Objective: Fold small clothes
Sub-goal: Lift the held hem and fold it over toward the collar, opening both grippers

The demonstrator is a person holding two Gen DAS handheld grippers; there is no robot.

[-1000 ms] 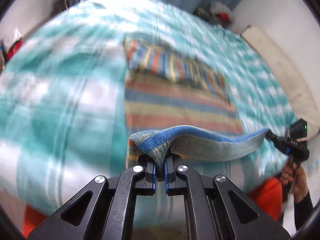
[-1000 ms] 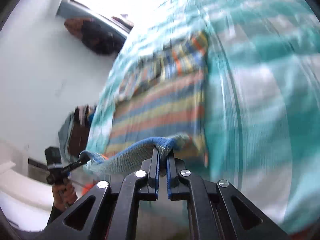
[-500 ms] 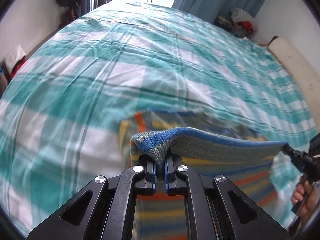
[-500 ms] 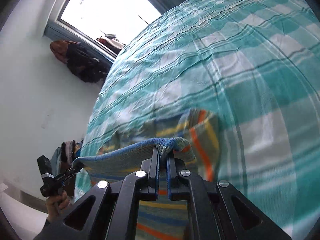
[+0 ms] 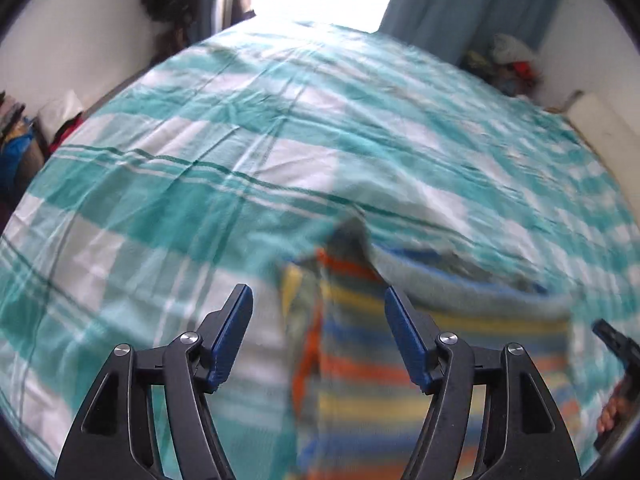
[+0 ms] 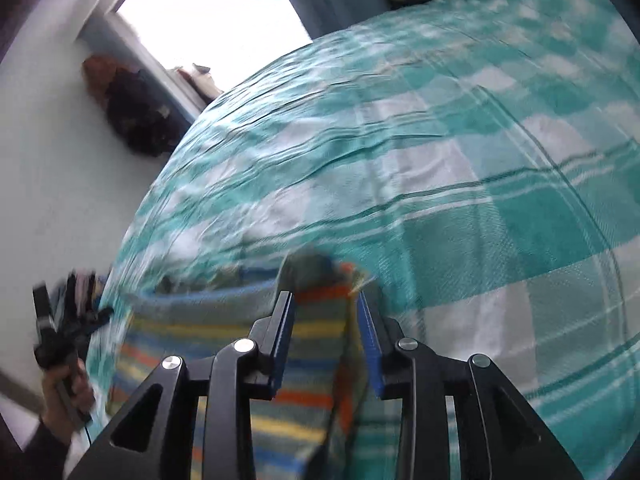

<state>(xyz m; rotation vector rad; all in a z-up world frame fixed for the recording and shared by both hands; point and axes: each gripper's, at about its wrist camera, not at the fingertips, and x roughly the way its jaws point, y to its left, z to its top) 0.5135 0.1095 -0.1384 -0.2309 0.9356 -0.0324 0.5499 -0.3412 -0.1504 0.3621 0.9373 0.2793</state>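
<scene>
A striped knit garment (image 5: 420, 344), banded blue, orange, yellow and grey, lies folded on the teal-and-white checked bedspread (image 5: 224, 184). My left gripper (image 5: 318, 300) is open above the garment's left far corner, holding nothing. In the right wrist view the garment (image 6: 240, 344) lies under and left of my right gripper (image 6: 326, 300), which is open and empty over the garment's right far corner. The right gripper shows at the right edge of the left wrist view (image 5: 616, 356), the left gripper at the left edge of the right wrist view (image 6: 60, 332). Both views are motion-blurred.
The bedspread (image 6: 480, 200) covers a wide bed. A bright window (image 6: 216, 12) and dark hanging clothes (image 6: 136, 116) are on the far wall. Blue curtains (image 5: 460, 4) and a pile of items (image 5: 508, 64) stand at the far right.
Both grippers carried the garment's near edge forward over its far part, then opened and let it go. The edge has dropped onto the garment.
</scene>
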